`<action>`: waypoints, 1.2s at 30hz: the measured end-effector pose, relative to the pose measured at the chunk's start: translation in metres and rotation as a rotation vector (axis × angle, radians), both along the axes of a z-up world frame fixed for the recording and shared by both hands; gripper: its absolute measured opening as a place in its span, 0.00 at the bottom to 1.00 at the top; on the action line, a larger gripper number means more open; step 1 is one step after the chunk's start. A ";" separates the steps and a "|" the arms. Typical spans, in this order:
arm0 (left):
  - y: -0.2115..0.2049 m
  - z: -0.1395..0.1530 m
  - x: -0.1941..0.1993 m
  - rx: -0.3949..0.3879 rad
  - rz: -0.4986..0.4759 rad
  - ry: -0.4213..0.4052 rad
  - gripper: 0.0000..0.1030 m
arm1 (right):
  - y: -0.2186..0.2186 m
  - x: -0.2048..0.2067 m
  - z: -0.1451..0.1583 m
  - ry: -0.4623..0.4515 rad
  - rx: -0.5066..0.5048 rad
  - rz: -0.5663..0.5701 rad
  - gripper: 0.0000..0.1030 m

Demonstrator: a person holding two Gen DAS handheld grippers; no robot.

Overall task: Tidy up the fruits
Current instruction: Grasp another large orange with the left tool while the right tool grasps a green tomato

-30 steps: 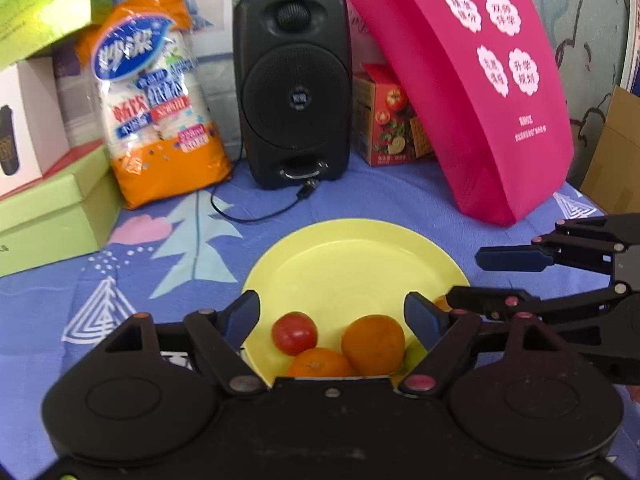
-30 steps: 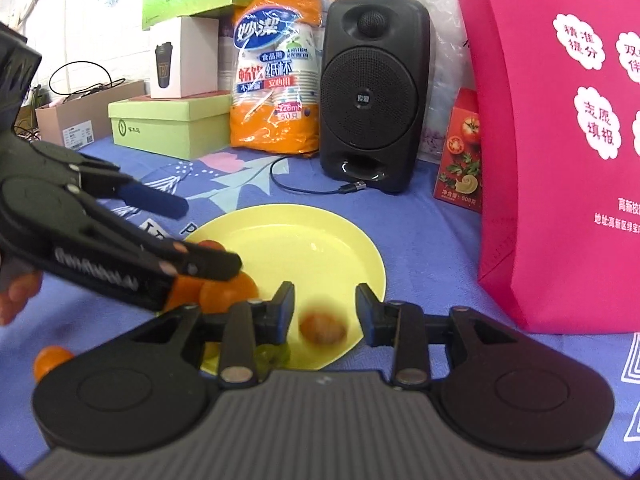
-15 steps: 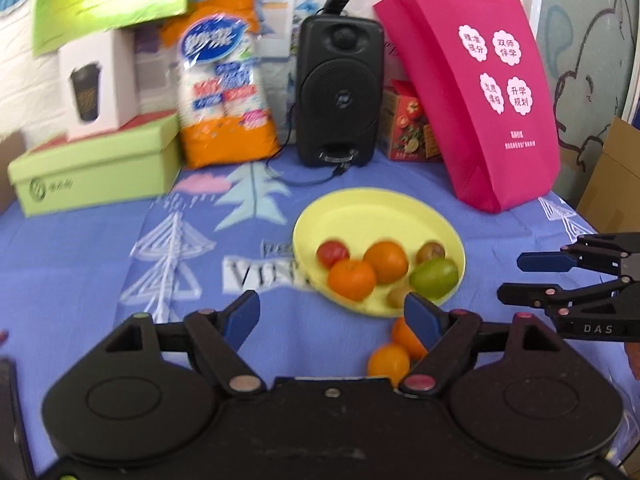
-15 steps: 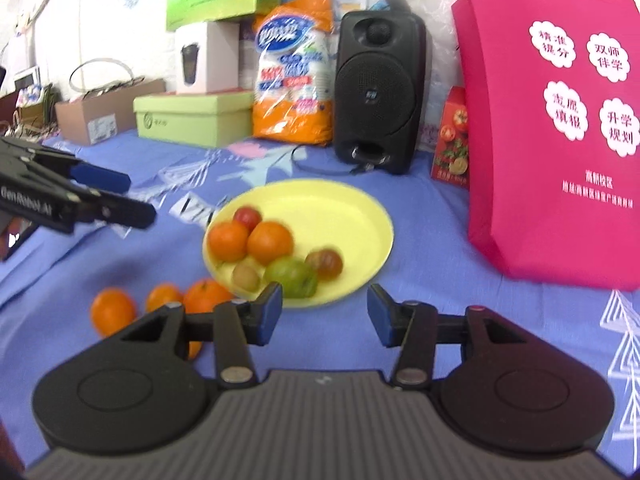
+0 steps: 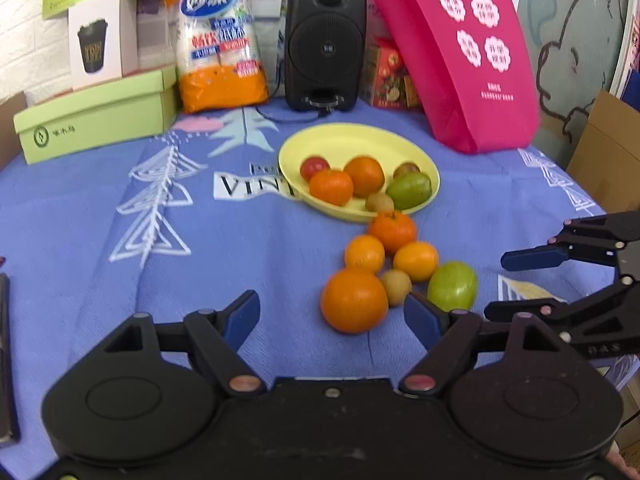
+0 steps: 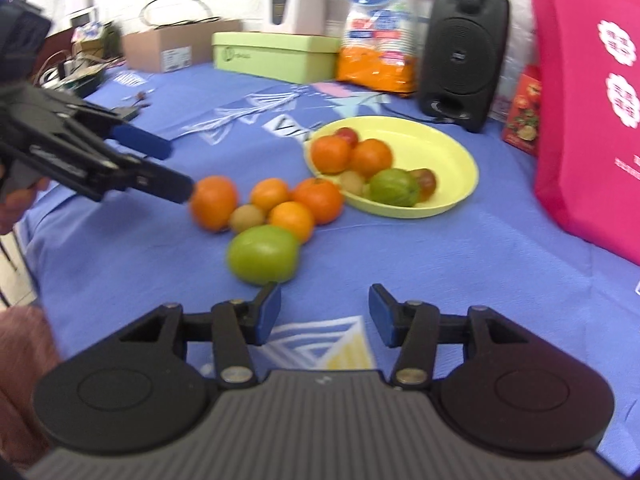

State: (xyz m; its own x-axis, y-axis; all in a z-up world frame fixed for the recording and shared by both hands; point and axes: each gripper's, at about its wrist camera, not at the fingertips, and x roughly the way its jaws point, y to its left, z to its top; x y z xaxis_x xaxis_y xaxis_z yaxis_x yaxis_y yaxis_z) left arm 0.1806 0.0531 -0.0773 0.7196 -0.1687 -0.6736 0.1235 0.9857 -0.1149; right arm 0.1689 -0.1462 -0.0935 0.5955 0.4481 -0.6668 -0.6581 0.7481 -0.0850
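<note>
A yellow plate (image 5: 344,138) (image 6: 448,148) on the blue tablecloth holds several fruits: two oranges, a red tomato (image 5: 314,167), a green fruit (image 5: 409,190) and small brown ones. On the cloth in front of it lies a cluster: a big orange (image 5: 354,300) (image 6: 213,202), three smaller oranges, a kiwi (image 5: 396,287) and a green fruit (image 5: 452,286) (image 6: 263,254). My left gripper (image 5: 332,318) is open and empty just short of the big orange. My right gripper (image 6: 324,314) is open and empty just short of the green fruit; it also shows at the right in the left wrist view (image 5: 516,284).
At the back stand a black speaker (image 5: 325,40), a pink bag (image 5: 460,52), an orange pack of paper cups (image 5: 220,40), a green box (image 5: 96,116) and a red carton (image 5: 390,76). A cardboard box (image 5: 608,156) sits past the table's right edge.
Both grippers have pulled back from the plate toward the table's near side. The loose fruit cluster on the cloth has come into view. Both stay open and empty.
</note>
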 end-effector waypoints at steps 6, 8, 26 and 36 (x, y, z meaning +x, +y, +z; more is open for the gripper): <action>-0.010 -0.017 0.010 0.024 -0.006 0.027 0.77 | 0.012 -0.010 -0.001 0.001 -0.008 0.060 0.54; -0.010 -0.021 0.014 0.024 0.003 0.031 0.77 | 0.016 -0.011 -0.004 0.003 -0.018 0.071 0.54; -0.009 -0.028 0.026 -0.002 -0.052 0.035 0.41 | 0.032 0.007 -0.017 0.029 0.036 0.051 0.65; 0.000 -0.025 0.018 0.004 -0.012 0.039 0.41 | 0.041 0.020 -0.020 0.042 0.068 0.036 0.53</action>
State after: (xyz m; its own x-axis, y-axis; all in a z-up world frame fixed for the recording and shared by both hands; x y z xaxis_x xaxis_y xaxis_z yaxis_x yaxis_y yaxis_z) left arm 0.1988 0.0531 -0.1027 0.6905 -0.1749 -0.7019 0.1312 0.9845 -0.1162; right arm 0.1888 -0.1052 -0.1132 0.5506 0.5137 -0.6579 -0.6866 0.7270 -0.0070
